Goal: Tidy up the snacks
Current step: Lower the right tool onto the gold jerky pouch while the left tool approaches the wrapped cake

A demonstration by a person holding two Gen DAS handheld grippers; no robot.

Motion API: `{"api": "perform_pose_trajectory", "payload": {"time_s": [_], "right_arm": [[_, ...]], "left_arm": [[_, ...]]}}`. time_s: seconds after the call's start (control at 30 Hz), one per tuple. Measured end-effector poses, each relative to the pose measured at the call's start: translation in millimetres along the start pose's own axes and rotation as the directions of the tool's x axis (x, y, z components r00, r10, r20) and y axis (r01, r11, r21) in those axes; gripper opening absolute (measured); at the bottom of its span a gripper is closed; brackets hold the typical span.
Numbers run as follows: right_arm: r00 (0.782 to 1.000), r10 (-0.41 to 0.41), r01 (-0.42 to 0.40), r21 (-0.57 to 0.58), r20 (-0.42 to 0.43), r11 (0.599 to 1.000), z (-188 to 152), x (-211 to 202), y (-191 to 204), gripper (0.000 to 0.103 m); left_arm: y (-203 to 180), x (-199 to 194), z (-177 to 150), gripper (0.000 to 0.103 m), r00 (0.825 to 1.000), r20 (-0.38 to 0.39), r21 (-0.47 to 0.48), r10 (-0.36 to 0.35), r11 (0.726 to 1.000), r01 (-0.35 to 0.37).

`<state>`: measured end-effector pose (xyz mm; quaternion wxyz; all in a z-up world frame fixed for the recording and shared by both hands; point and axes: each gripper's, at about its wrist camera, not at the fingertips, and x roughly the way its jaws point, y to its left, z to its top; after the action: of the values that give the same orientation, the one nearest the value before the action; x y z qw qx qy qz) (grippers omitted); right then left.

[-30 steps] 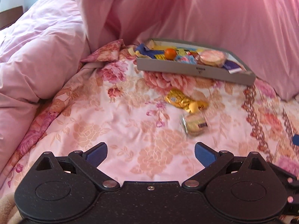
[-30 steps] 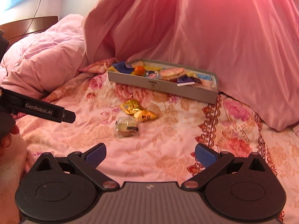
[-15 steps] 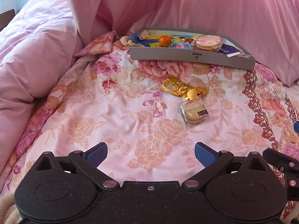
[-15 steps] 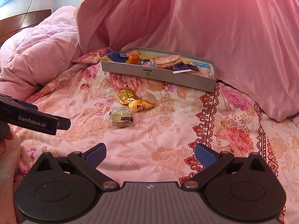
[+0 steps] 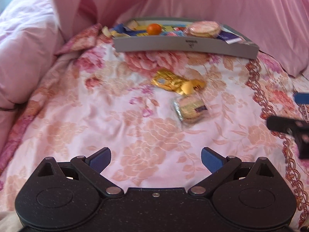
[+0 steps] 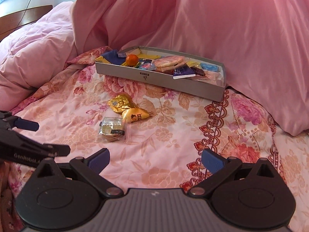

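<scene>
Three loose snacks lie on the floral bedspread: a gold packet (image 6: 121,103) (image 5: 167,79), a yellow packet (image 6: 136,115) (image 5: 192,86) touching it, and a clear-wrapped biscuit (image 6: 113,130) (image 5: 191,108) nearer me. A grey box (image 6: 193,88) (image 5: 173,46) behind them holds an orange (image 6: 132,59) (image 5: 154,28), a wrapped round cake (image 6: 168,63) (image 5: 203,28) and several packets. My left gripper (image 5: 156,159) is open and empty, short of the snacks; it also shows in the right wrist view (image 6: 29,135). My right gripper (image 6: 156,158) is open and empty, and shows at the right edge of the left wrist view (image 5: 289,114).
A bunched pink duvet (image 6: 38,50) rises on the left. Pink pillows (image 6: 241,38) stand behind and right of the box. A wooden headboard (image 6: 19,17) shows at the far left.
Both grippers have moved forward toward the loose snacks, which look larger and nearer. The left view has swung slightly and is blurred. Both stay open; the snacks have not moved.
</scene>
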<state>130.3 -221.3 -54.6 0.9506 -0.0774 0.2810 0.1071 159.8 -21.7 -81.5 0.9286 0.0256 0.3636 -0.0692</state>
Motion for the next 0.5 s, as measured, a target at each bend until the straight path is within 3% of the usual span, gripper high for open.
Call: {"api": "perform_pose_trajectory", "payload": {"time_s": [0.23, 0.33, 0.5], "right_arm": [[0.994, 0.108, -0.108, -0.003, -0.030, 0.994, 16.7, 44.2, -18.7, 0.103], [0.980, 0.192, -0.192, 0.009, -0.050, 0.981, 24.7, 64.5, -24.3, 0.103], [0.971, 0.236, -0.237, -0.013, -0.039, 0.972, 41.5, 98.3, -18.6, 0.103]], "left_arm": [[-16.0, 17.6, 3.3, 0.100, 0.997, -0.006, 0.068, -0.076, 0.995, 0.077], [-21.9, 31.3, 7.7, 0.099, 0.997, -0.019, 0.101, -0.070, 0.992, 0.072], [-21.8, 46.8, 15.8, 0.098, 0.997, -0.009, 0.168, -0.075, 0.983, 0.075]]}}
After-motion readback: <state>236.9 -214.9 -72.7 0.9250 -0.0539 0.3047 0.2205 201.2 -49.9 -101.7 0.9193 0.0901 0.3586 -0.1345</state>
